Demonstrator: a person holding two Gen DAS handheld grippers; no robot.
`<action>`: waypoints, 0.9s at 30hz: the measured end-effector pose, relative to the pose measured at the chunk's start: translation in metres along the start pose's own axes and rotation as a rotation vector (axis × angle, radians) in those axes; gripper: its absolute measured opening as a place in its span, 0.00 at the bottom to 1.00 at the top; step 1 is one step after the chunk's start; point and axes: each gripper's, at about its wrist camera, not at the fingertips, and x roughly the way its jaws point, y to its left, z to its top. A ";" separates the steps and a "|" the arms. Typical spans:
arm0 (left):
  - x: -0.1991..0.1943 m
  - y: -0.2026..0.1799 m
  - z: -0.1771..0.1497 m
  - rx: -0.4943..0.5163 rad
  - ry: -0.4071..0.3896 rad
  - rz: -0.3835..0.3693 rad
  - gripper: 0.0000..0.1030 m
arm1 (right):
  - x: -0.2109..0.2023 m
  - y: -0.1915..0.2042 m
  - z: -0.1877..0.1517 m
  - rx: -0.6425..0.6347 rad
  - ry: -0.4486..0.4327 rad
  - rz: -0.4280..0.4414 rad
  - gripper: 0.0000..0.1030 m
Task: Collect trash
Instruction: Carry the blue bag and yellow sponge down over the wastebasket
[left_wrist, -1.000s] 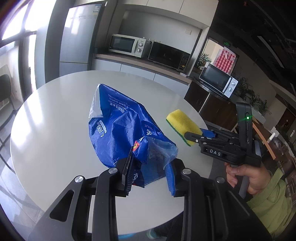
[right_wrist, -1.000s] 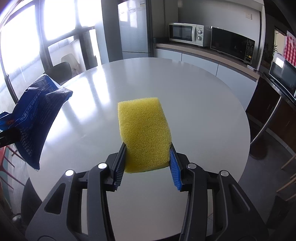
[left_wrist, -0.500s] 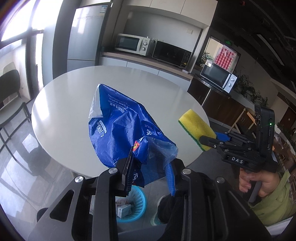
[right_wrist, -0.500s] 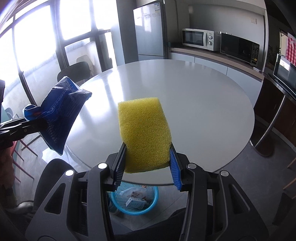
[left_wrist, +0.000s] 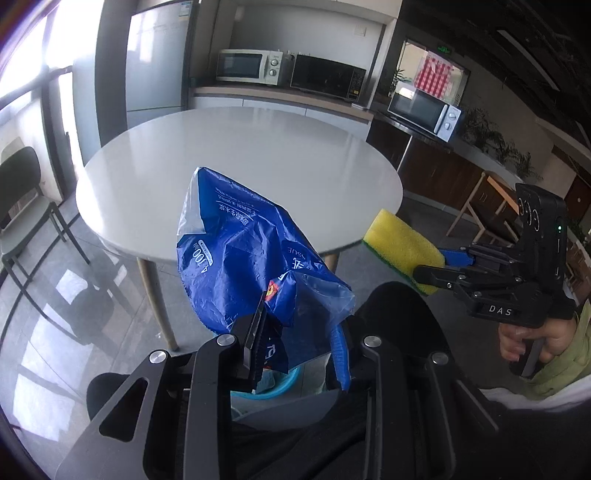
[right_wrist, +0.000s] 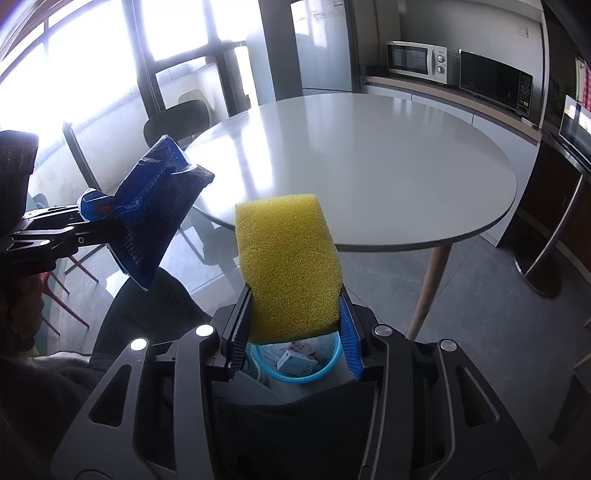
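Note:
My left gripper (left_wrist: 299, 332) is shut on a crumpled blue plastic tissue wrapper (left_wrist: 243, 258), which sticks up in front of the camera; in the right wrist view the wrapper (right_wrist: 155, 206) hangs at the left. My right gripper (right_wrist: 293, 325) is shut on a yellow sponge (right_wrist: 288, 266), also seen as the sponge (left_wrist: 400, 245) held at the right of the left wrist view. Below both grippers, on the floor, stands a blue trash basket (right_wrist: 325, 369) with paper scraps inside; its rim (left_wrist: 273, 387) peeks out under the wrapper.
A round white table (right_wrist: 406, 177) on wooden legs (right_wrist: 428, 291) stands ahead, off the grippers. Dark chairs (left_wrist: 22, 206) stand left by the windows. A counter with microwaves (left_wrist: 251, 68) runs along the back wall. The person's dark-trousered knee (left_wrist: 391, 314) and hand (left_wrist: 532, 336) are close by.
Both grippers have drawn back from over the table to beyond its near edge. The floor and the blue basket have come into view below them. Wrapper and sponge stay gripped.

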 end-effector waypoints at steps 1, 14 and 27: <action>0.002 0.000 -0.005 -0.006 0.018 -0.005 0.28 | 0.000 0.002 -0.005 -0.003 0.010 0.006 0.39; 0.077 0.015 -0.047 -0.038 0.204 -0.007 0.28 | 0.074 0.001 -0.045 0.042 0.171 0.055 0.39; 0.184 0.066 -0.081 -0.175 0.361 -0.018 0.28 | 0.189 -0.015 -0.069 0.091 0.341 0.000 0.39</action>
